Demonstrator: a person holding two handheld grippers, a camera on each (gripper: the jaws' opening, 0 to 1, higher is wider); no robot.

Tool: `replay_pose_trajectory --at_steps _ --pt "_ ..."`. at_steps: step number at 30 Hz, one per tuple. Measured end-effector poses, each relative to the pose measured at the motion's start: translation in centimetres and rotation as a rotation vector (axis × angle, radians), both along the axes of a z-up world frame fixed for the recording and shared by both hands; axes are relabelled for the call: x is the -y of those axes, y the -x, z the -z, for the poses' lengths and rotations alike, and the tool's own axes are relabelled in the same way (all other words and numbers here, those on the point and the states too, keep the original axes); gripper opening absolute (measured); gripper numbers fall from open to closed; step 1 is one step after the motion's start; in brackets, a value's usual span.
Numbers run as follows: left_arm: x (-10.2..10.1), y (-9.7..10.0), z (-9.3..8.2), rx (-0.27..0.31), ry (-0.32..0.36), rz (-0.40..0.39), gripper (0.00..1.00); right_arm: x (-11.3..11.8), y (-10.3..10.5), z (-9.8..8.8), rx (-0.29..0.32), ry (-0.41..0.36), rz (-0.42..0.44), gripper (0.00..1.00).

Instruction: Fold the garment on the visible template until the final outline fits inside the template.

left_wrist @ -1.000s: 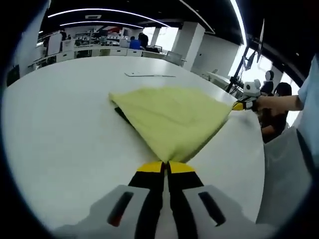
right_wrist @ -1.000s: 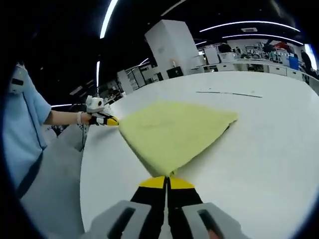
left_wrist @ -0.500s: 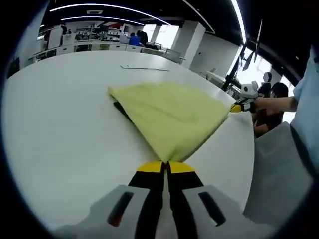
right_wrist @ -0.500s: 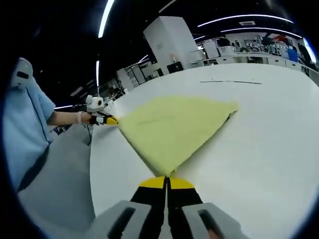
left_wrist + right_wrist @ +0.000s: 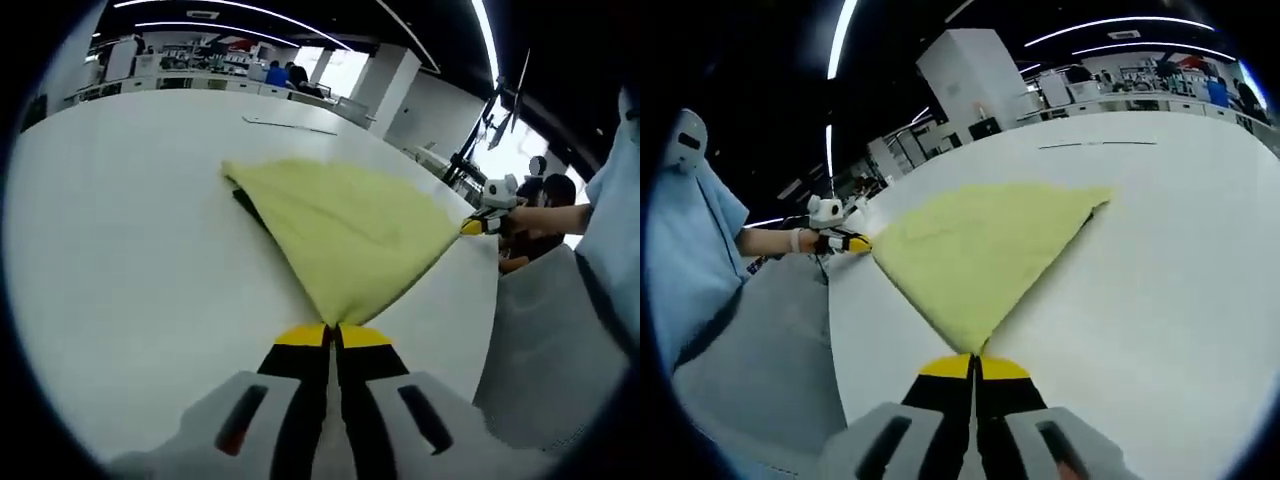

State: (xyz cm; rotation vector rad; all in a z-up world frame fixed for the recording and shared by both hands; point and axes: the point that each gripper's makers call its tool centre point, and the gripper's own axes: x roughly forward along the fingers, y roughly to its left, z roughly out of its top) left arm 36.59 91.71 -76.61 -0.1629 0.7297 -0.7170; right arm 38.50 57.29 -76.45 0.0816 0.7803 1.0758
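A white table [image 5: 120, 250] carries a yellow garment [image 5: 340, 225] stretched taut above its near edge, one corner pinched in the closed left gripper [image 5: 333, 335] and the other corner clamped by the closed right gripper [image 5: 974, 366].

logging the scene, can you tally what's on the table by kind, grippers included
garment: 1, yellow, each near corner pinched by a gripper
grippers: 2, left gripper and right gripper
dark template: 1, peeking from under the garment's far edge
thin dark strip: 1, far side of the white table
total: 5
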Motion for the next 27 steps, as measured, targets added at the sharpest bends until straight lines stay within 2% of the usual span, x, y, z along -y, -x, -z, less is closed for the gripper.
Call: replay_pose_trajectory --at_steps 4,12,14,16,18,20,22,27 --pt "0.2 0.0 -0.1 0.018 -0.032 0.029 0.00 0.1 -0.1 -0.1 0.011 0.006 0.000 0.00" --pt "0.3 -0.1 -0.1 0.029 -0.018 0.008 0.01 0.3 -0.2 -0.1 0.014 0.003 0.029 0.00" --pt "0.4 0.0 -0.2 0.034 -0.019 0.005 0.04 0.3 -0.2 -0.2 -0.015 -0.005 0.060 0.00" --pt "0.5 0.1 -0.3 0.041 -0.021 0.010 0.09 0.3 -0.1 -0.3 -0.012 0.004 0.069 0.00" --pt "0.5 0.0 -0.7 0.057 -0.036 0.012 0.19 0.2 -0.1 -0.9 0.005 -0.008 0.075 0.09" --pt "0.4 -0.2 -1.2 0.085 -0.065 0.017 0.35 0.4 -0.2 -1.9 0.032 -0.016 0.092 0.16" --pt "0.6 -0.1 -2.1 0.116 -0.052 0.032 0.46 0.7 -0.6 -3.0 0.064 -0.020 0.118 0.26" --pt "1.2 -0.1 -4.4 0.175 -0.033 0.030 0.62 1.3 -0.9 -5.1 0.129 -0.020 0.150 0.52"
